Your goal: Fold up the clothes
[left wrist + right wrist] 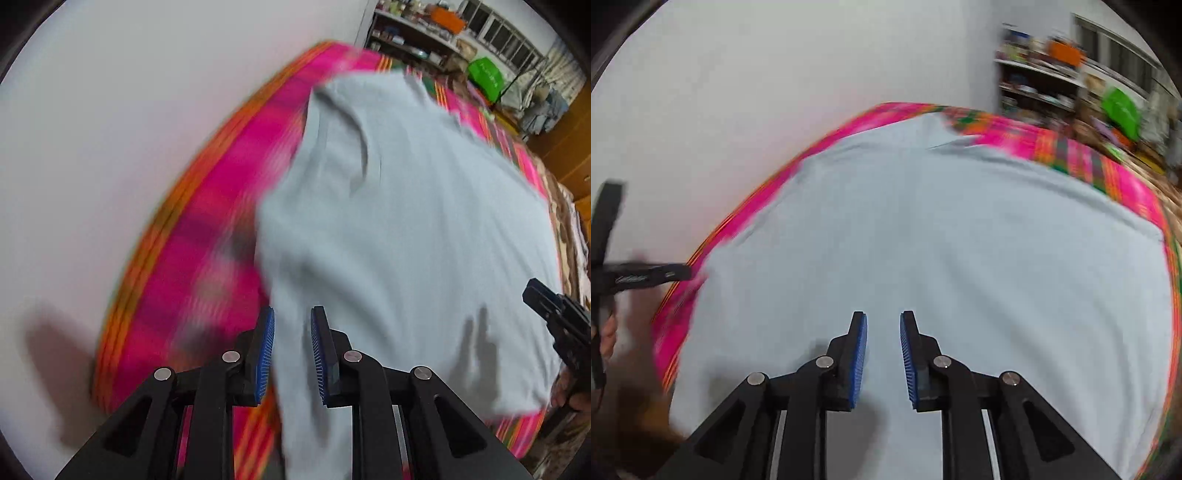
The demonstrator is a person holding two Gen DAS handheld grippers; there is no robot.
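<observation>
Pale blue-grey garment [406, 229] spread flat over a pink, orange and green striped bedcover [207, 236] on a bed set against a white wall [110, 129]; the cloth lies mostly smooth, with a few soft creases near its far end and a sleeve-like flap at the far corner [956, 142]. Left gripper [292, 354]: blue-padded fingers [266, 354] parted by a moderate gap, nothing between them, poised over the garment's left edge where cloth meets bedcover; whether the tips touch the fabric cannot be told. Right gripper [883, 358]: fingers [860, 360] parted to about the same width, empty, directed along the middle of the garment, contact with the cloth likewise unclear. Both views are smeared by motion blur.

Shelving [413, 33] at the far end of the room carries assorted jars and boxes too blurred to identify, among them an orange item [448, 18]; a bright green bag [485, 75] sits just beside it, contents unseen.

The left wrist view alone shows the right gripper entering from the right margin over the garment's near corner; the right wrist view alone shows the left gripper at the left margin, with part of a hand [607, 336] behind it
</observation>
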